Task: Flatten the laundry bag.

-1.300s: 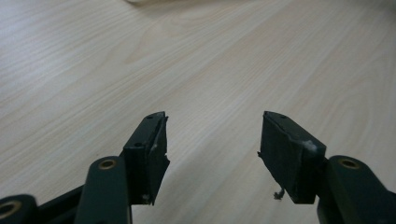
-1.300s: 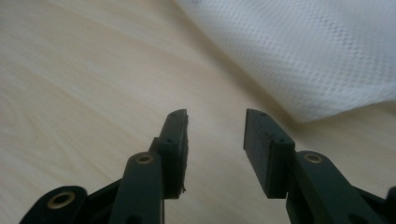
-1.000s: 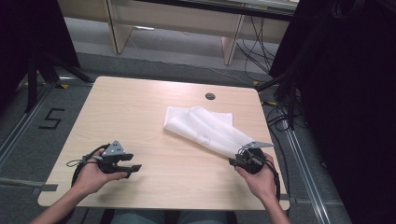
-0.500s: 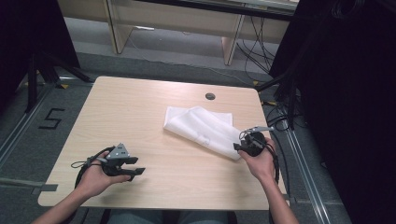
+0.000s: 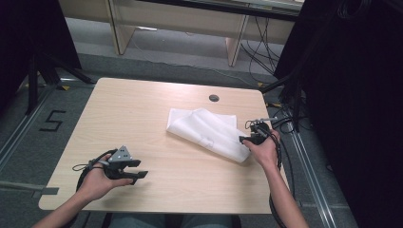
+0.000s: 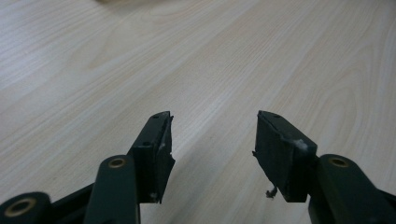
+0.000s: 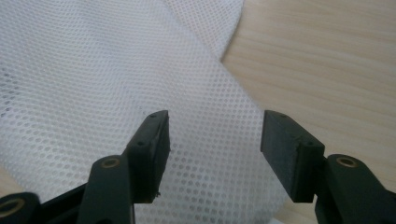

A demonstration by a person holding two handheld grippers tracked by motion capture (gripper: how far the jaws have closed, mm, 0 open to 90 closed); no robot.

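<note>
High view: a white mesh cloth (image 5: 209, 132), loosely folded, lay on the far right part of the table (image 5: 142, 114), its long axis running from the middle of the table toward the near right edge. The right tongs (image 5: 244, 139) stood at the cloth's near right end, touching or just short of its edge; which of the two could not be told at that size. The left tongs (image 5: 140, 169) rested near the left front of the table, well apart from the cloth, so the right hand (image 5: 264, 149) was by far the nearer. The cloth lay to the right of, and beyond, the left tongs.

Left gripper view: the left tongs (image 6: 212, 144) stood wide open with nothing between the jaws; bare wood of the table (image 6: 233, 56) lay ahead.

Right gripper view: the right tongs (image 7: 215, 149) had just been opening and stood at full width, the cloth (image 7: 93, 79) lying flat beneath and ahead of the jaws but not pinched by either pad. The cloth's edge ran up from beside the right jaw to the top of the frame, with bare table (image 7: 322, 60) beyond it. How many layers lay there was hard to make out, and the near edge was cut off below.
</note>
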